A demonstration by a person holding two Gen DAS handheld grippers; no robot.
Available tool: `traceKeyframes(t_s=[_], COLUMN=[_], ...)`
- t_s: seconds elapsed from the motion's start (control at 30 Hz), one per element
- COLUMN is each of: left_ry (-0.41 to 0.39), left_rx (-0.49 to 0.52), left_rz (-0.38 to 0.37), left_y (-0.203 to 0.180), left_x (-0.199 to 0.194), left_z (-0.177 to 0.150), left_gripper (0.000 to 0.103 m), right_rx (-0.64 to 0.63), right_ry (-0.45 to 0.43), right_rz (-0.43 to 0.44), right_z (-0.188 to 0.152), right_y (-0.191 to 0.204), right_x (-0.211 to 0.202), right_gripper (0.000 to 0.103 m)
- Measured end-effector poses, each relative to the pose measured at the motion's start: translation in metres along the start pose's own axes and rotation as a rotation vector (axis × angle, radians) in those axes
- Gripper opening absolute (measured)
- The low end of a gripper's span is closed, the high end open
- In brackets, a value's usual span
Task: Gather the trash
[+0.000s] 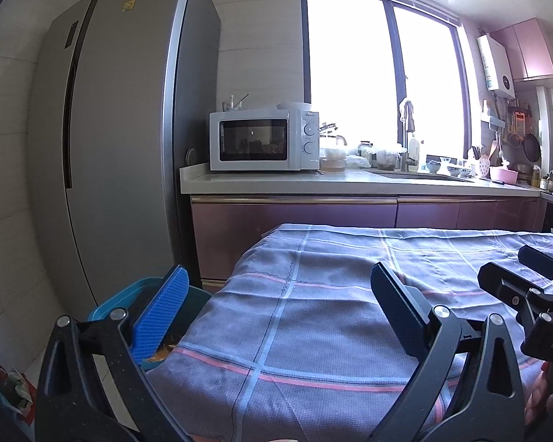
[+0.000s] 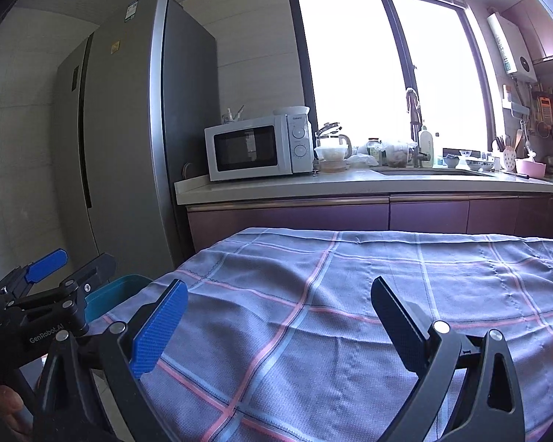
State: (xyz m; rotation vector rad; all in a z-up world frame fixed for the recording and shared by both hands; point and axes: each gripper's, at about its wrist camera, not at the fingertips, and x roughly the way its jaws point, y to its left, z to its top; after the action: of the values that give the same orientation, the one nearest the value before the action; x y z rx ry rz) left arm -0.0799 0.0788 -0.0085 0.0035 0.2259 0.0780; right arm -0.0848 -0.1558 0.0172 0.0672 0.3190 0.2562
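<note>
Your left gripper [image 1: 276, 309] hangs over the near left corner of the table's plaid cloth [image 1: 313, 316], its fingers spread wide with nothing between them. Your right gripper [image 2: 280, 316] sits beside it over the same cloth, fingers likewise spread and empty. Just off the cloth's left edge, below table level, stands a teal bin [image 1: 110, 305]; something orange-brown shows at its rim by your left gripper's blue pad, too hidden to identify. No loose trash shows on the cloth itself. Beyond the cloth's far edge runs a counter [image 2: 276, 186] with a white microwave [image 2: 258, 147], and left of that a tall grey fridge [image 2: 129, 129].
</note>
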Motion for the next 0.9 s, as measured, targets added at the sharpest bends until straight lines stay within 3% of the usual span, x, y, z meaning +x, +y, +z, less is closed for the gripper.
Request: traceKeyframes(t_s=[0.9], left_ry=[-0.009], left_rx=[0.000], left_rz=[0.011], left_y=[0.0002], left_x=[-0.0021], left_z=[0.0002], left_gripper=[0.097], right_rx=[0.009], right_ry=[-0.008], right_rz=[0.004], right_z=[0.0006], right_y=[-0.0023], right_x=[-0.0019], right_gripper=[0.096])
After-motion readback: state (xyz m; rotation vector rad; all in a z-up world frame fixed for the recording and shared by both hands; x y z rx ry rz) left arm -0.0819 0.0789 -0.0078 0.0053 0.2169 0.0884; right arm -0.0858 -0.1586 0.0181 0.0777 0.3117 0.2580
